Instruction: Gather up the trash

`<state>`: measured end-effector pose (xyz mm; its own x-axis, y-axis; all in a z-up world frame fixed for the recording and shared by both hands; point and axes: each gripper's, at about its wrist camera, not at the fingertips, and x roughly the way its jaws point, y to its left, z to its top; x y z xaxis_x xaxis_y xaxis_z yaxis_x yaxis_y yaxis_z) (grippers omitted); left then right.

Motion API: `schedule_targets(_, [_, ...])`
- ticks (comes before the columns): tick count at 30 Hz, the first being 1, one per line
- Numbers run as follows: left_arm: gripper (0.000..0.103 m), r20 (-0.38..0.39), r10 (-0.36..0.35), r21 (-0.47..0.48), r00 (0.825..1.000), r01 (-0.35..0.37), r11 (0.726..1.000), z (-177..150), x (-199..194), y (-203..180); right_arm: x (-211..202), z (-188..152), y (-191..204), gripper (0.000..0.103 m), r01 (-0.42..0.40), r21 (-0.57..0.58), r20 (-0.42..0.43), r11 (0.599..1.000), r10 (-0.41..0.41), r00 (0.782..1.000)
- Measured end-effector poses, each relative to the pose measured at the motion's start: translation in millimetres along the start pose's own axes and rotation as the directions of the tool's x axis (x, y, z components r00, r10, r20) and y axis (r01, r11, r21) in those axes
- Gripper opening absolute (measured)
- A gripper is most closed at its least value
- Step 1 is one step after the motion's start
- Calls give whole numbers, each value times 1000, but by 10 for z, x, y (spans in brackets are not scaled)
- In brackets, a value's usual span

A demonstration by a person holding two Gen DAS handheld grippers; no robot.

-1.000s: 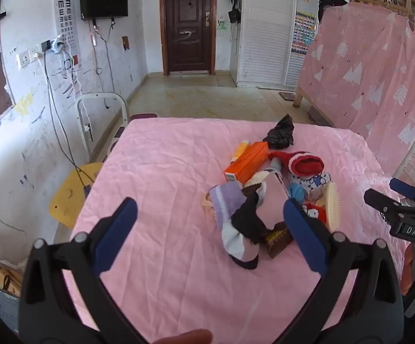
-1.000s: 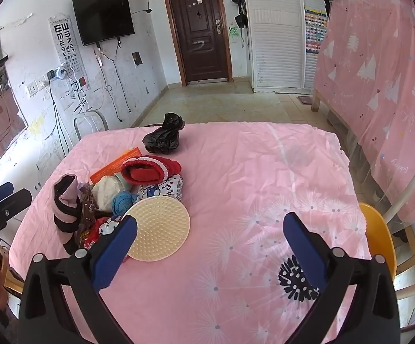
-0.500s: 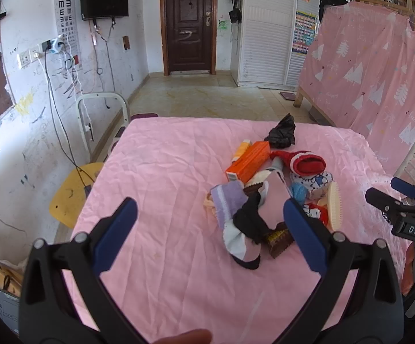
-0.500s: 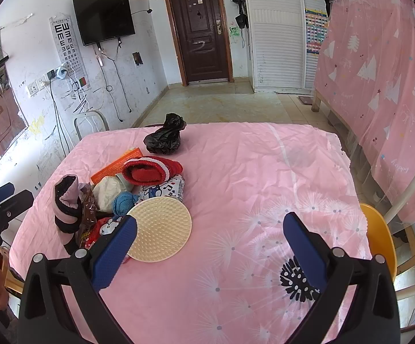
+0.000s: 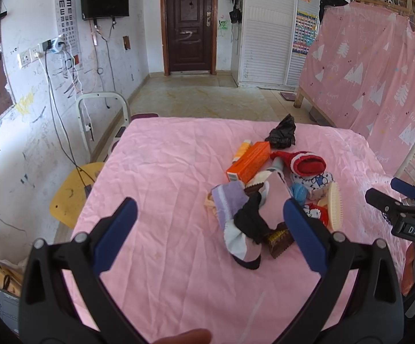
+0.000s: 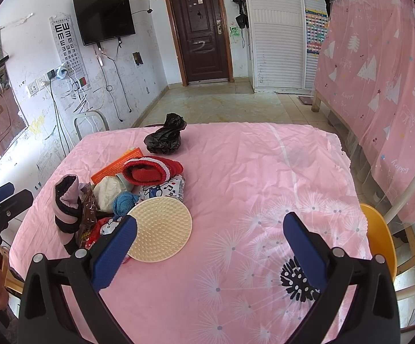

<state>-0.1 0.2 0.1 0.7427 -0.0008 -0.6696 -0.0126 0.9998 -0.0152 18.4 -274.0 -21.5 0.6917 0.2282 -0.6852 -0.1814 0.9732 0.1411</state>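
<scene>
While nothing much shifted over the last second, we kept left gripper [image 5: 207, 229] and right gripper [image 6: 207, 243] spread wide, empty, hovering near the trash pile [image 6: 127, 197] on the pink table [image 6: 264, 166]; collecting hadn't begun.

right gripper [image 6: 207, 246] spread, pile [image 6: 127, 195] on table [image 6: 250, 172]

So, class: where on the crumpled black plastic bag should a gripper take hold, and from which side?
Grip the bunched peak at the top of the black plastic bag, coming down from above: it stands apart from the pile, and its upright crumpled folds give the open right gripper something narrow to pinch.
</scene>
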Motion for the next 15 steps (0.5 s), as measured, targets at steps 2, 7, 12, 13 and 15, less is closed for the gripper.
schedule_targets(2, [97,0,0,-1,1000,0,1000,0,0,1,-5,0,4,92,0,0,0,1000,0,1000])
schedule_targets(7, [97,0,0,-1,1000,0,1000,0,0,1,-1,1,1,92,0,-1,0,1000,0,1000])
schedule_targets(12, [97,0,0,0,1000,0,1000,0,-3,1,6,-3,20,92,1,-1,-1,1000,-1,1000])
schedule_targets(13, [97,0,0,0,1000,0,1000,0,-4,2,8,-2,22,92,0,-2,-1,1000,0,1000])
schedule_targets(15, [97,0,0,0,1000,0,1000,0,-2,1,-12,1,30,92,1,-5,0,1000,-1,1000])
